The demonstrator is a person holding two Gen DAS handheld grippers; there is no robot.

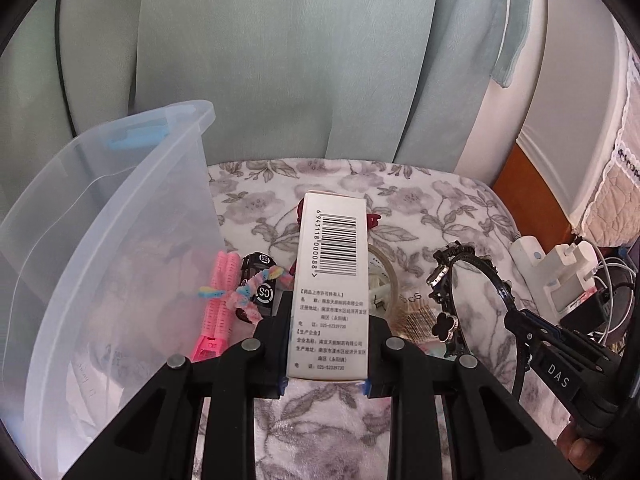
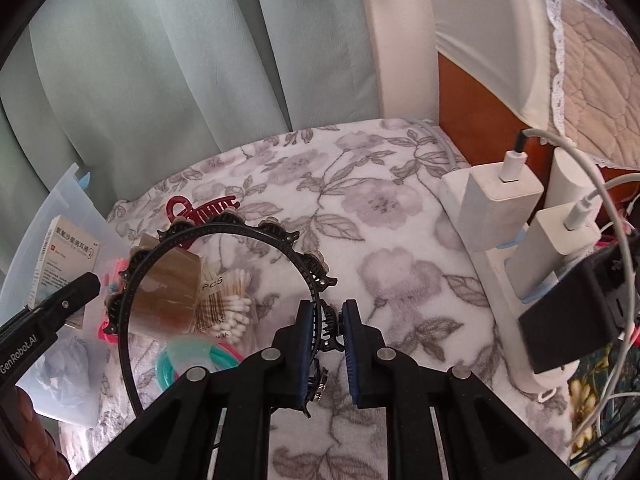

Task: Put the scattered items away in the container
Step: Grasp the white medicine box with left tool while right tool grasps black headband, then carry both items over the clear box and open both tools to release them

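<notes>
My left gripper is shut on a white medicine box with a barcode and holds it above the floral blanket. The clear plastic container stands just to its left. My right gripper is shut on one end of a black jewelled headband, whose arc curves away to the left. In the right wrist view the left gripper and its box sit at the left, in front of the container.
On the blanket lie pink hair rollers, a black toy car, a red hair claw, a brown tape roll, cotton swabs and teal hair ties. A power strip with chargers and cables lines the right edge. Curtains hang behind.
</notes>
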